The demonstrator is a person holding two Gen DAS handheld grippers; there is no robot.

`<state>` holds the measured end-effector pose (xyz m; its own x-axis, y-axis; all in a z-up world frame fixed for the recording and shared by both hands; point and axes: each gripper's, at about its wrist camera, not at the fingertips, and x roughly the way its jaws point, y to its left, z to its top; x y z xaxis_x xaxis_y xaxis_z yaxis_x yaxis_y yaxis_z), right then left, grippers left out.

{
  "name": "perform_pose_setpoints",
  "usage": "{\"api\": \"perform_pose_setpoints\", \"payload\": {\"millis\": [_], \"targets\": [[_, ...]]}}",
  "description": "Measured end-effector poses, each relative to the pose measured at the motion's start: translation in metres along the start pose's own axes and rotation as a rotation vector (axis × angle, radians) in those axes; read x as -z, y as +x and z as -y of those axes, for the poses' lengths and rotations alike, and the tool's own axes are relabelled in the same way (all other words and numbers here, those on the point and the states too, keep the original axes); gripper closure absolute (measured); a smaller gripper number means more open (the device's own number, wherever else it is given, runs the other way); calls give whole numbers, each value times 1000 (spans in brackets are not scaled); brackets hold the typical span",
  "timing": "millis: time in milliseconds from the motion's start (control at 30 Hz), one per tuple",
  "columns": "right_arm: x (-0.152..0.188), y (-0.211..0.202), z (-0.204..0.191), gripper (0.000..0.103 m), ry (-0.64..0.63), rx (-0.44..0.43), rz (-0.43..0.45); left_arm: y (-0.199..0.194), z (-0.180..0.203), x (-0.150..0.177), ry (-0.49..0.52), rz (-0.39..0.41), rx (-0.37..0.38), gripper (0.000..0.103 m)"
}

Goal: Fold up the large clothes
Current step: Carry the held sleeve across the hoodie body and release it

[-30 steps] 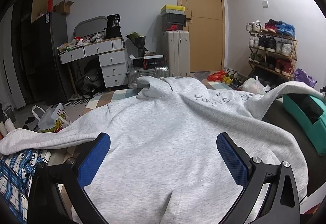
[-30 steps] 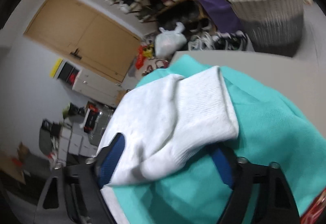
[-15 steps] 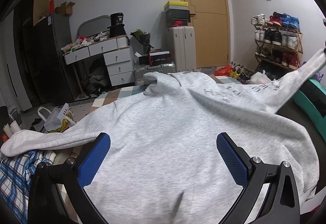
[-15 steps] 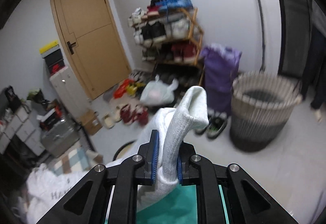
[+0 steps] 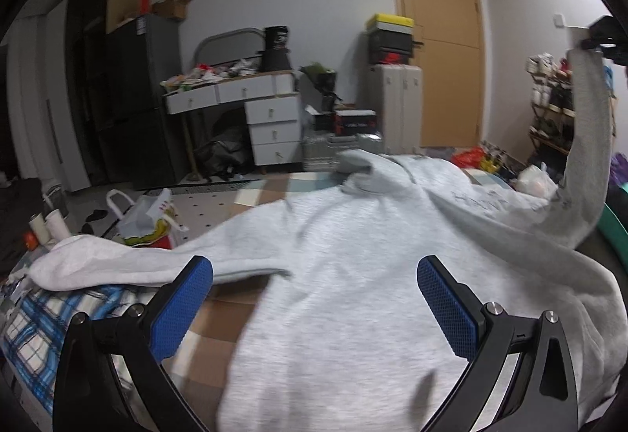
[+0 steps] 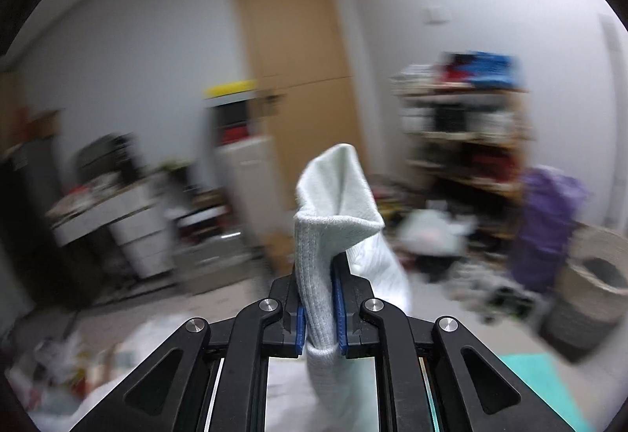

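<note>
A light grey sweatshirt lies spread on the bed, collar at the far side. Its left sleeve stretches out to the left over a plaid cloth. Its right sleeve is lifted high at the right, held at the cuff by my right gripper. In the right wrist view my right gripper is shut on the ribbed sleeve cuff, which sticks up between the blue pads. My left gripper is open and empty, hovering above the sweatshirt's lower body.
A blue plaid cloth lies at the bed's left edge. A teal garment lies at the right. Beyond are a white drawer desk, suitcases, a shoe rack, a wicker basket and a wooden door.
My right gripper has closed on the sleeve cuff and raised it high off the teal garment, swinging left. The left gripper stayed open and drew back a little.
</note>
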<state>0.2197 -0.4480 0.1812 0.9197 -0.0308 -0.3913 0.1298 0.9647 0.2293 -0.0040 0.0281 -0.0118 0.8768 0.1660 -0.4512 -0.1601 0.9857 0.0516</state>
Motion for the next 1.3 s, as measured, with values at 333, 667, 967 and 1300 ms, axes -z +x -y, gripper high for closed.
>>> {"api": "perform_pose_setpoints", "payload": {"millis": [333,667,967,1300], "targets": [[177,89,-249,96,-86,-448,-314,9,-73,-4,-185,12,-146,1],[392,131,-366,91,-422,-415,-560,18,-77,-1,-240,-25,-97,1],[331,105,-325,45,-397,-712,-664,16,-86,0,-235,-25,-77,1],[274,181,-110,53,-370,15,-642,21,-66,2,-170,-41,-85,1]]}}
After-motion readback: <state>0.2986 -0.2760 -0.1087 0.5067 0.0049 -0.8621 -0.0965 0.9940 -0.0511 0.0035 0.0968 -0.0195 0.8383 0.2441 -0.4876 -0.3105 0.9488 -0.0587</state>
